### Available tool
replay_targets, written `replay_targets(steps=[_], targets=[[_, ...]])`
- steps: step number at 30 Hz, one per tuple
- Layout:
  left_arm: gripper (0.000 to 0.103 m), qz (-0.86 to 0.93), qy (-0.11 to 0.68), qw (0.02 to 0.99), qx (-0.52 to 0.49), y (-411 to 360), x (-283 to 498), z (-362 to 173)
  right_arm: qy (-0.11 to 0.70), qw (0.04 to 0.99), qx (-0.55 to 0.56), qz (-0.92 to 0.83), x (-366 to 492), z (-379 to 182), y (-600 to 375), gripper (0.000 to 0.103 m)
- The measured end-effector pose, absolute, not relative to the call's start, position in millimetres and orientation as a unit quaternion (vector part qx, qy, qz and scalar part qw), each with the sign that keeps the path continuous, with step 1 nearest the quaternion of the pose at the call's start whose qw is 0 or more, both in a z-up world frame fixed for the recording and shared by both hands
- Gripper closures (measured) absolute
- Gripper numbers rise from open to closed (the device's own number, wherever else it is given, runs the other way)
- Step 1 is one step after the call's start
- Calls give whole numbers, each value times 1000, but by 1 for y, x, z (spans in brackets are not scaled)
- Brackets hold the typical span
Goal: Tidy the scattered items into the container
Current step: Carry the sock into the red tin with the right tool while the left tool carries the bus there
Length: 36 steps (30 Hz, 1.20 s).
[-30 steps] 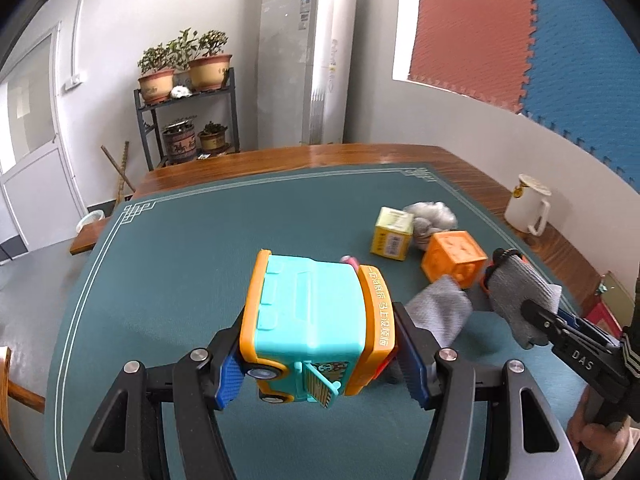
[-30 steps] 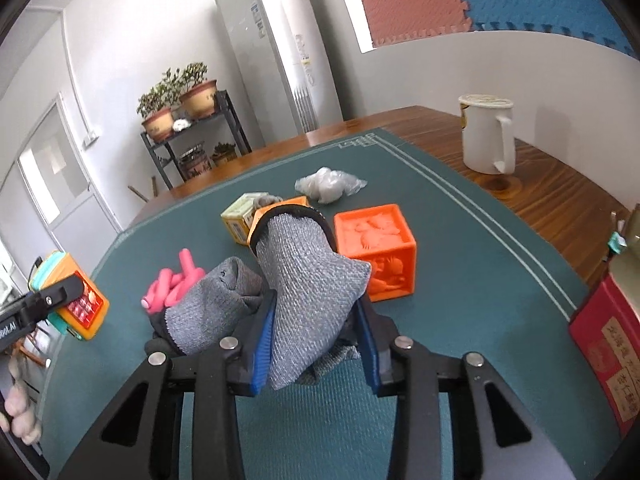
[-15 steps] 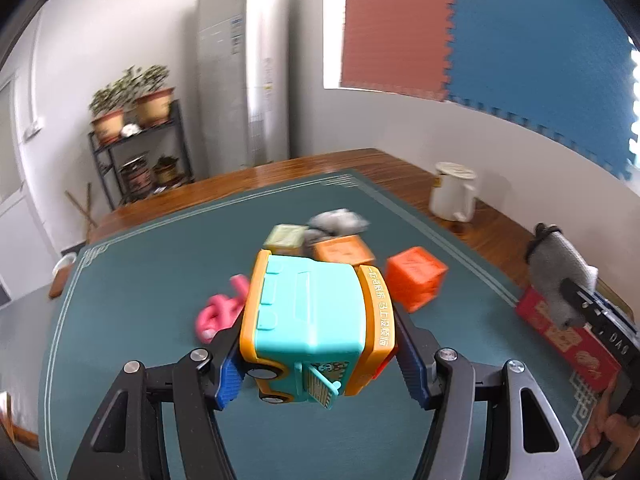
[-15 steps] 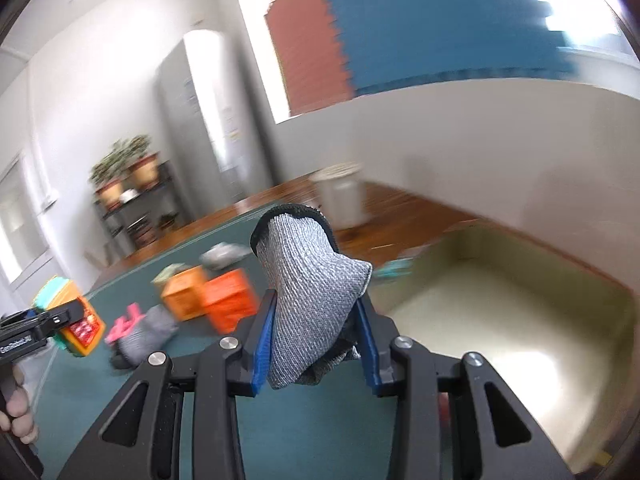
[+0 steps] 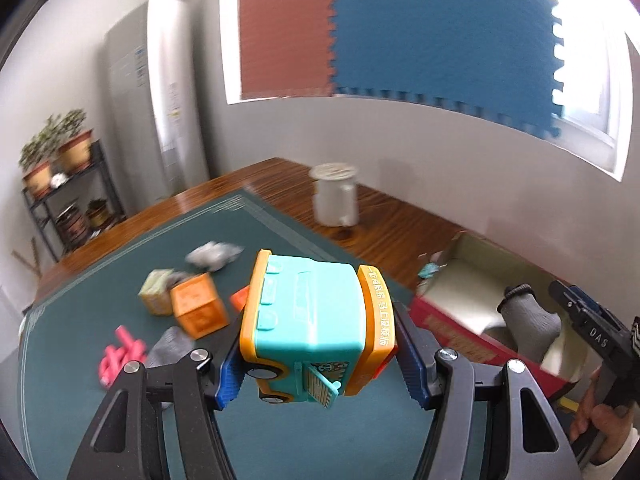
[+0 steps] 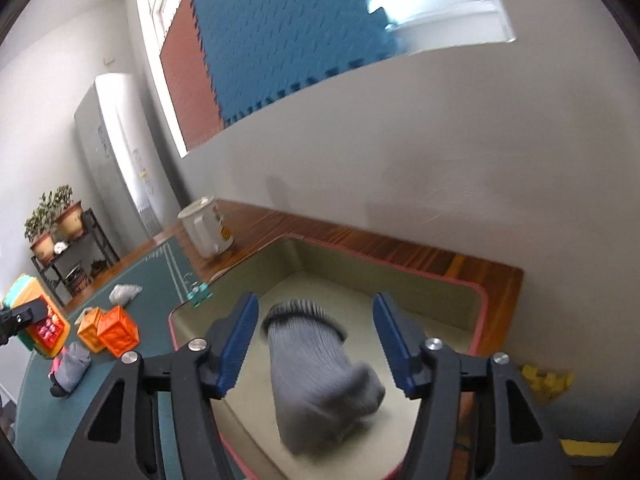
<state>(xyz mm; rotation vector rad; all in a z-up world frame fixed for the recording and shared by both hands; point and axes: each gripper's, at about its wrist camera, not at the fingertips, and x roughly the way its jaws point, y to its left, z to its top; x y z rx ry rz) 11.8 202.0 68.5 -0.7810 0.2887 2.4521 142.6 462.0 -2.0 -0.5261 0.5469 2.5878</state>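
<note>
My left gripper [image 5: 316,360] is shut on a teal and orange toy bus [image 5: 312,320], held above the green table mat. My right gripper [image 6: 316,340] is open over the red-rimmed box [image 6: 476,308]. A grey glove [image 6: 316,384] is loose between its fingers, blurred, inside the box. In the left wrist view the box [image 5: 448,328] lies to the right with the glove [image 5: 528,320] over it. Two orange cubes [image 6: 110,330], a second grey glove [image 6: 72,364], a pink toy [image 5: 120,356] and a yellow-green cube [image 5: 154,296] lie on the mat.
A white mug [image 5: 334,196] stands on the wooden table edge beyond the box. A crumpled white bag [image 5: 214,256] lies on the mat. A small teal clip [image 6: 200,294] sits by the box corner. Yellow pieces [image 6: 548,380] lie right of the box.
My right gripper moved over the box and opened, letting go of the grey glove, which drops into the box. My left gripper swung right with the toy bus toward the box.
</note>
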Motion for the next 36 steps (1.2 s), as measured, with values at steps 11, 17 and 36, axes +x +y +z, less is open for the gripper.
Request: replay_targets(steps=[11, 17, 36], targets=[[37, 876, 137, 365, -285, 303, 32, 71, 207, 251, -170, 930, 175, -6, 481, 31], [37, 852, 154, 397, -303, 353, 29, 49, 213, 261, -173, 925, 185, -12, 492, 31], [22, 835, 160, 390, -353, 352, 15, 21, 210, 245, -174, 930, 175, -9, 478, 24]])
